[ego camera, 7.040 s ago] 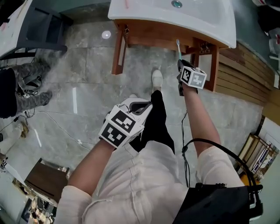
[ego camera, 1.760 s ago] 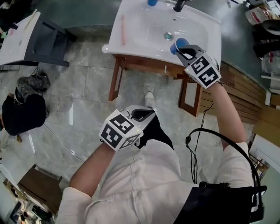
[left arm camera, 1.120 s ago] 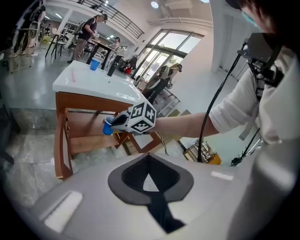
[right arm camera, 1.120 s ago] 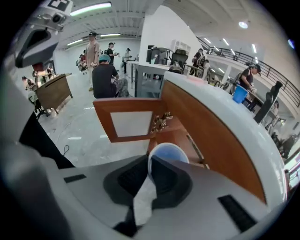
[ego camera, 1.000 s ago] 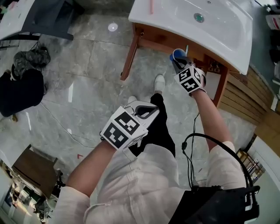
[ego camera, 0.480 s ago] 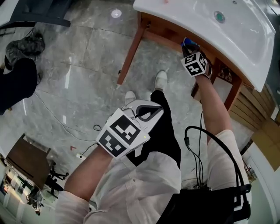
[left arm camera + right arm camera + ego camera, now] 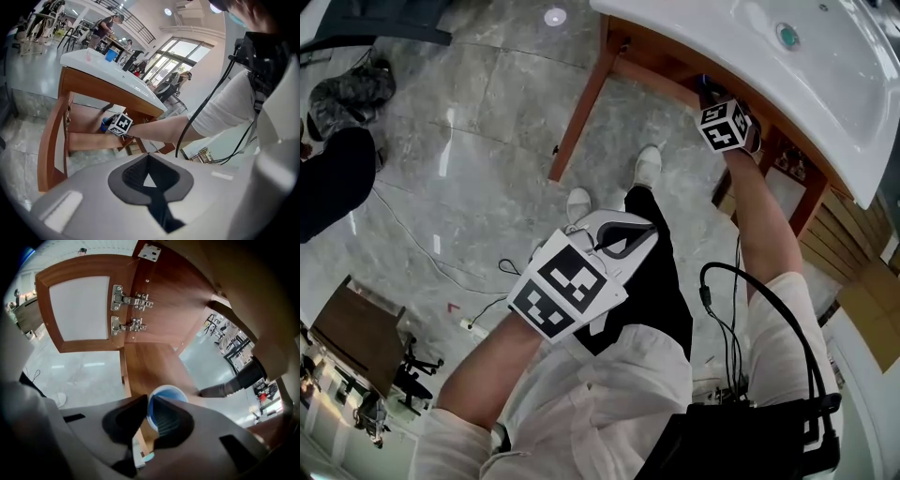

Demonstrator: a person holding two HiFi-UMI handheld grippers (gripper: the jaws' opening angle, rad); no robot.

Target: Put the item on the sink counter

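Observation:
A blue cup (image 7: 167,393) is pinched by its rim in my right gripper (image 7: 147,401), one finger inside it and one outside. The cup hangs over a wooden shelf (image 7: 150,364) below the white sink counter (image 7: 750,66). From the head view, my right gripper (image 7: 710,94) reaches under the counter's front edge, the cup mostly hidden. The left gripper view shows the cup (image 7: 105,124) beside the right gripper's marker cube (image 7: 121,124), under the counter (image 7: 108,70). My left gripper (image 7: 628,239) hangs shut and empty near the person's thigh.
A cabinet door (image 7: 79,310) with metal hinges stands open at the shelf's left. The wooden leg (image 7: 581,98) of the counter frame comes down to the grey tiled floor. The person's shoes (image 7: 649,167) stand in front of it. Wooden slats (image 7: 853,272) line the right side.
My right gripper has carried the blue cup down from above the basin's edge to beneath the counter. Seven seconds ago it held a toothbrush. The left gripper has stayed put.

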